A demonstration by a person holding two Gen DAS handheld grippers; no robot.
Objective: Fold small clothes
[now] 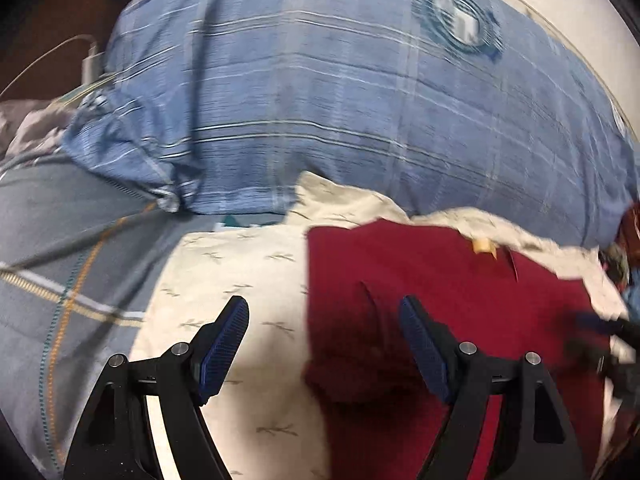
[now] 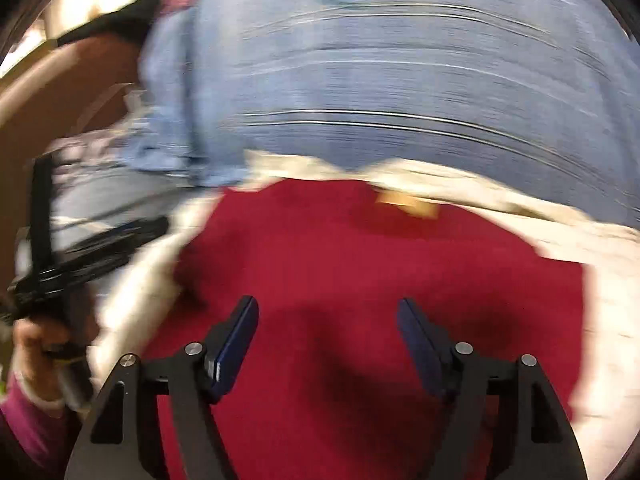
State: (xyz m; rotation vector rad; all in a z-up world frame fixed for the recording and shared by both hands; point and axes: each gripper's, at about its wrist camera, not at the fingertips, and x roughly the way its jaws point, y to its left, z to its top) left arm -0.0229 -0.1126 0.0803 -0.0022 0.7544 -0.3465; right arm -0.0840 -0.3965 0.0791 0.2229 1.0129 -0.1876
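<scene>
Left fingers wide apart, empty; red garment under the right one, cream cloth under the left. Right fingers apart, empty, red garment below

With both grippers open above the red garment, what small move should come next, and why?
Probably lower the right gripper onto the red garment and close on one of its edges. Both it and the left gripper are open and hold nothing, and the garment lies spread on the cream cloth, apparently not yet folded.
</scene>
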